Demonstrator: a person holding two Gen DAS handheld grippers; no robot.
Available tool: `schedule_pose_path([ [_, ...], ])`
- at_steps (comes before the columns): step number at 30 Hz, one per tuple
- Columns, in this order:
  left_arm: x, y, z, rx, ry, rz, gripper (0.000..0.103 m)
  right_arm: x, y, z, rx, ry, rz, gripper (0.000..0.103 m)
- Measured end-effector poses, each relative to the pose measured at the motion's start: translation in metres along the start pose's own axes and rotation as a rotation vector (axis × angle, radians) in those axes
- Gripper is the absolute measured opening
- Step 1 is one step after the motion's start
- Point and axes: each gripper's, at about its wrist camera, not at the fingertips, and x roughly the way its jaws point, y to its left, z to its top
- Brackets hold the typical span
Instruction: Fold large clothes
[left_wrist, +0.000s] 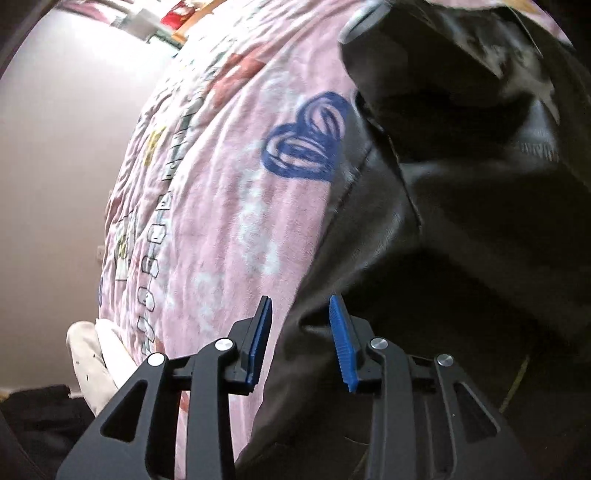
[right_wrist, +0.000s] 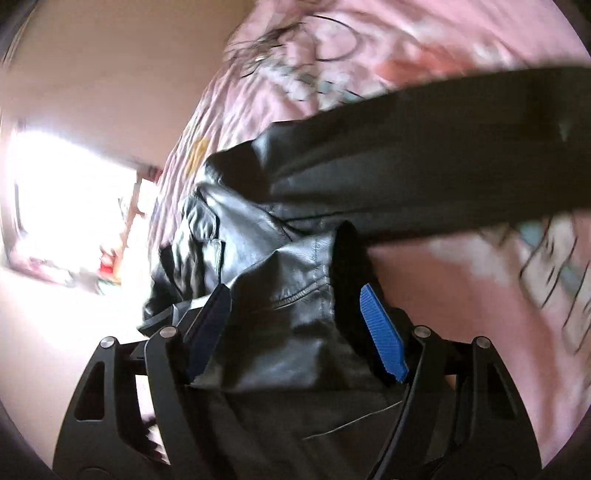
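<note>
A black leather jacket (left_wrist: 461, 221) lies rumpled on a pink printed bedsheet (left_wrist: 229, 206). In the left wrist view its edge runs down toward my left gripper (left_wrist: 300, 301), whose blue pads (left_wrist: 341, 339) stand apart over that edge without pressing on it. In the right wrist view the jacket (right_wrist: 280, 266) is bunched under my right gripper (right_wrist: 294, 288), and one sleeve (right_wrist: 443, 166) stretches out to the right. The right jaws are spread wide. Leather sits between the pads (right_wrist: 384, 332), but they do not clamp it.
The bedsheet (right_wrist: 461, 288) carries a blue heart print (left_wrist: 310, 136). A white cloth (left_wrist: 92, 354) lies at the bed's edge, with a pale wall (left_wrist: 66, 147) beyond. A bright window (right_wrist: 66, 206) is at the left. Thin dark cords (right_wrist: 295, 48) lie on the sheet.
</note>
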Motion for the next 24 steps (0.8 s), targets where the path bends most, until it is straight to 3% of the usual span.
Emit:
schedule_pose_path([
  [3, -0.007, 0.014, 0.007, -0.062, -0.025, -0.026, 0.032, -0.004, 0.041, 0.003, -0.109, 0.033, 0.025, 0.071],
  [8, -0.022, 0.029, 0.015, -0.095, -0.095, -0.085, 0.037, 0.029, 0.128, 0.015, -0.209, 0.147, 0.1, 0.071],
  [12, -0.03, -0.006, 0.022, -0.024, -0.161, -0.162, 0.042, 0.079, 0.241, 0.019, -0.422, 0.204, 0.096, 0.071],
  [15, -0.017, -0.035, 0.032, 0.063, -0.18, -0.189, 0.042, 0.143, 0.321, 0.015, -0.506, 0.302, 0.074, 0.071],
  [19, -0.005, -0.048, 0.035, 0.155, -0.184, -0.224, 0.042, 0.251, 0.41, -0.012, -0.629, 0.525, -0.084, 0.071],
  [22, -0.013, -0.045, 0.035, 0.168, -0.191, -0.295, 0.042, 0.315, 0.442, -0.033, -0.718, 0.667, -0.215, 0.071],
  [24, -0.019, -0.049, 0.034, 0.165, -0.181, -0.36, 0.042, 0.344, 0.441, -0.044, -0.737, 0.734, -0.319, 0.071],
])
